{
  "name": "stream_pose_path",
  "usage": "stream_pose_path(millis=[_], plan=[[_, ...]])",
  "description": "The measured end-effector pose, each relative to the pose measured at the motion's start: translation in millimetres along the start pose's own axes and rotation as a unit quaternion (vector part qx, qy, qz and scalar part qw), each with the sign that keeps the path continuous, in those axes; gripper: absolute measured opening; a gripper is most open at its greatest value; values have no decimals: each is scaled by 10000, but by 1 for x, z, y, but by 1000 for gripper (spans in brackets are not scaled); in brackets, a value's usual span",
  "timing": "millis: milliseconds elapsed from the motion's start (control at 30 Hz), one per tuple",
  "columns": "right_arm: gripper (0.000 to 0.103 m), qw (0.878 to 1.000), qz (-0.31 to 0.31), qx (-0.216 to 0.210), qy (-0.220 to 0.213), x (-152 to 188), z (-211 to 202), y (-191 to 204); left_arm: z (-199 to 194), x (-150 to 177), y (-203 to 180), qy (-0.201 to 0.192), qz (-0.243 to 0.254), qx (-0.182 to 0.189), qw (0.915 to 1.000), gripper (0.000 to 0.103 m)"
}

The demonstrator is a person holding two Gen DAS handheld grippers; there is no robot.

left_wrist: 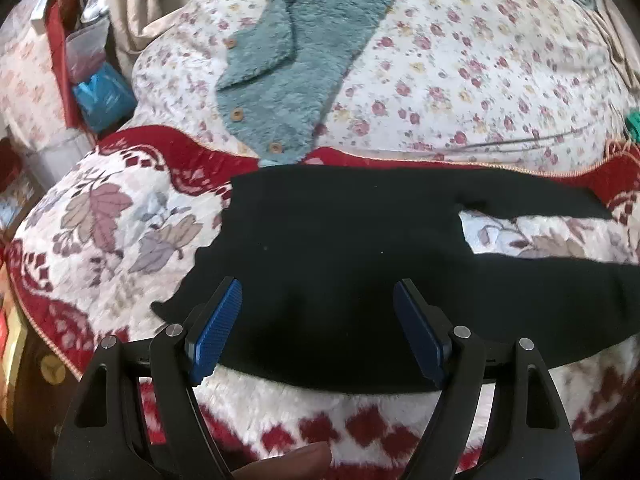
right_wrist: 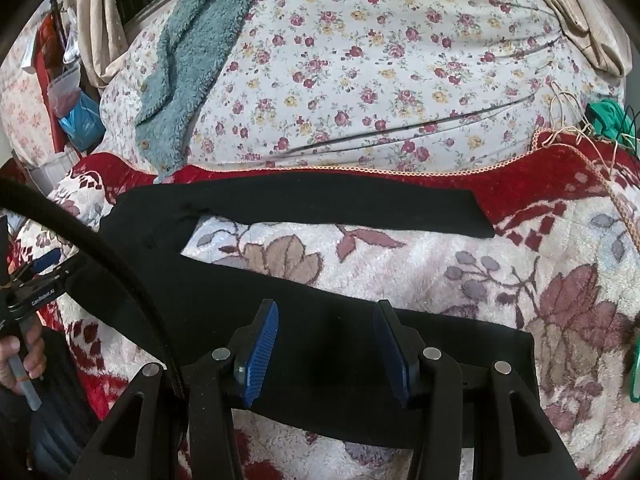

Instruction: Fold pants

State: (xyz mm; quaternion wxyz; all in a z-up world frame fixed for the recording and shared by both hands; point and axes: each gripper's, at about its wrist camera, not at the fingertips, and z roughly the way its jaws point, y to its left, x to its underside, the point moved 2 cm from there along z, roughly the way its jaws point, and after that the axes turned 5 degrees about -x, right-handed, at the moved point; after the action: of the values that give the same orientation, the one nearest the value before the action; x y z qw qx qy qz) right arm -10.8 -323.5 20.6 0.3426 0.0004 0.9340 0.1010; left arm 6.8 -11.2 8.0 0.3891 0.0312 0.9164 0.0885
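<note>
Left gripper (left_wrist: pixel 318 300) hangs over the waist end of the black pants (left_wrist: pixel 340 264), jaws spread wide, nothing between the pads; right gripper (right_wrist: pixel 326 320) sits over the near leg close to its hem, jaws also parted, cloth below but not pinched; pants lie flat on the plush red-and-white floral blanket (left_wrist: pixel 108 216), legs splayed in a V — far leg along the red border; fabric looks thin, limp, light, likely to sag — best pinched at waistband edge and hem corner; beyond, a teal fleece garment (left_wrist: pixel 280 60) on the rose-print sheet (left_wrist: pixel 460 72).
</note>
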Motion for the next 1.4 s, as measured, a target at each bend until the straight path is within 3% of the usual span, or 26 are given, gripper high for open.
stream_pose_path(millis=[233, 333, 500, 667, 1000, 1300, 1400], plan=[[48, 10000, -7, 42, -54, 0, -3, 1, -39, -27, -2, 119, -788, 648, 9947, 79], [48, 9999, 5, 141, -77, 1, -4, 0, -38, -34, -14, -168, -623, 466, 9968, 79], [48, 9992, 6, 381, -100, 0, -3, -1, -14, -31, -10, -12, -342, 393, 9986, 79], [48, 9988, -46, 493, -58, 0, -2, -1, 1, -24, -11, 457, -421, 973, 9933, 79], [48, 9987, -18, 470, -182, 0, -6, -1, 23, -23, -6, 886, -832, 984, 9877, 79], [48, 9987, -33, 479, -190, 0, -7, -1, 32, -28, -21, 1042, -875, 1143, 9841, 79], [48, 9987, -38, 480, -187, 0, -7, -1, 34, -29, -27, 1051, -756, 964, 9869, 79]])
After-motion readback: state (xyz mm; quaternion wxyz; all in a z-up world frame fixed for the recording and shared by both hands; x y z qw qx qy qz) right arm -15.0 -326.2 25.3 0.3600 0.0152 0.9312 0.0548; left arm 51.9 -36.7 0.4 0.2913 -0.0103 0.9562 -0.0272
